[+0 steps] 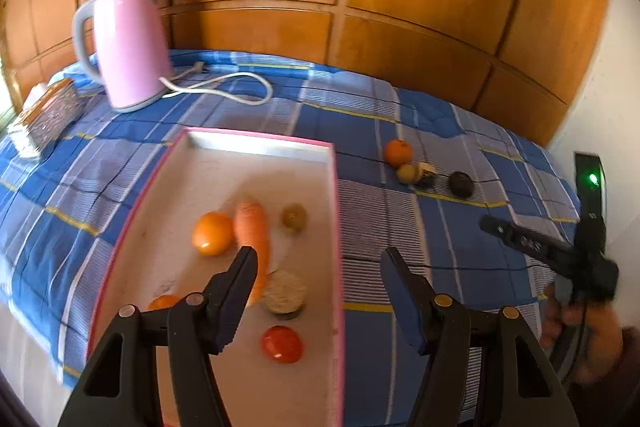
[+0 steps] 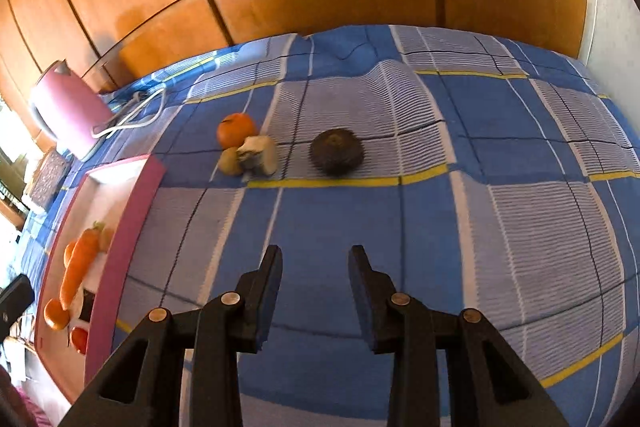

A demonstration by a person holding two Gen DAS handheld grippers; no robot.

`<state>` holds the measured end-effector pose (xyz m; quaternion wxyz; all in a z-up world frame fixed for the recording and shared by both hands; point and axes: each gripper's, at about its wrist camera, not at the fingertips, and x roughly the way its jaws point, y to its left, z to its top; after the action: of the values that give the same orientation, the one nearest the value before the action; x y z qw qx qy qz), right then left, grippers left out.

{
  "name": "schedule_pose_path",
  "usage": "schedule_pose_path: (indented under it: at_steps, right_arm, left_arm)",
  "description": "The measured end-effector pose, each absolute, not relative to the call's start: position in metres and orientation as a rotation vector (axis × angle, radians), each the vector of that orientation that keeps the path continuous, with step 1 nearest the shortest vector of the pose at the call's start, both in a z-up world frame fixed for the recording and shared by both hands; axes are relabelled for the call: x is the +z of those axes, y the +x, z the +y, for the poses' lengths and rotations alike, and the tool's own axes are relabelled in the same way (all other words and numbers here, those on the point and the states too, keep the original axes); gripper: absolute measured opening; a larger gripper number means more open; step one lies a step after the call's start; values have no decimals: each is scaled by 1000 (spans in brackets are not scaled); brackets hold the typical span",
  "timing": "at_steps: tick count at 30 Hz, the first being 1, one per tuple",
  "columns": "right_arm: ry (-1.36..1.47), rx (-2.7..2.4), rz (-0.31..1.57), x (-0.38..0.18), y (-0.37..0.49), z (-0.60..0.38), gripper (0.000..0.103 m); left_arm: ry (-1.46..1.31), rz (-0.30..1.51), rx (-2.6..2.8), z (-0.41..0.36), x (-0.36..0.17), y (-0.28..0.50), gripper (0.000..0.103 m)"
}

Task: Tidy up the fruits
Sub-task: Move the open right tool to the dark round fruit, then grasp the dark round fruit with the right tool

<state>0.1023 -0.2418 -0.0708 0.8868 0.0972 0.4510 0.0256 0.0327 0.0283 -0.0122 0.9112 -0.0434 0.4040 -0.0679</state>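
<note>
Pink-rimmed tray already holds carrot, oranges, tomato, few other pieces. Four items remain on checked cloth, well apart from tray: orange, small greenish fruit, pale chunk, dark round fruit.

Left gripper above tray, jaws wide, empty. Right gripper half open, empty, faces dark fruit.

Step, I judge: fetch next piece. Next: reach forward, close around dark fruit, carry to tray.

Pink-rimmed tray, pink kettle, blue plaid cloth.

Left hand-held gripper and right hand-held gripper — both agape, empty.
</note>
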Motion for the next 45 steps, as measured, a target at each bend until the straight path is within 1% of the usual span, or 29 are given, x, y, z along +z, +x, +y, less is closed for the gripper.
schedule_pose_path:
  at_steps: [3, 6, 15, 17, 21, 28, 31, 33, 34, 36, 38, 45]
  right_arm:
    - [184, 52, 930, -69, 117, -243, 34]
    - [165, 50, 925, -70, 130, -242, 39]
    - [70, 15, 938, -85, 176, -237, 40]
    - [44, 2, 927, -87, 181, -232, 44]
    - [-23, -5, 903, -91, 186, -226, 43]
    - [33, 36, 929, -96, 195, -238, 46]
    - [10, 32, 923, -99, 198, -236, 46]
    - [-4, 40, 920, -98, 198, -236, 45]
    - [7, 42, 922, -97, 197, -239, 44]
    - [39, 23, 920, -97, 191, -249, 44]
    - [47, 4, 918, -97, 182, -259, 44]
    - [40, -67, 911, -97, 160, -284, 45]
  left_arm:
    - [-83, 838, -172, 16, -10, 38, 64]
    - [-74, 846, -191, 6, -10, 42, 64]
    - [-59, 885, -232, -10, -20, 51, 64]
    - [-50, 894, -238, -14, -22, 56, 64]
    - [-64, 915, -258, -21, -23, 66, 63]
    - [-80, 937, -295, -37, -27, 82, 61]
    - [-57, 954, -310, -43, -29, 94, 52]
    - [-49, 957, -319, -48, -31, 101, 49]
    - [-59, 964, -328, -49, -31, 105, 43]
    - [-74, 973, -354, -54, -35, 115, 42]
    - [-64, 982, -358, -61, -40, 125, 37]
    - [-40, 993, -380, -83, -45, 161, 37]
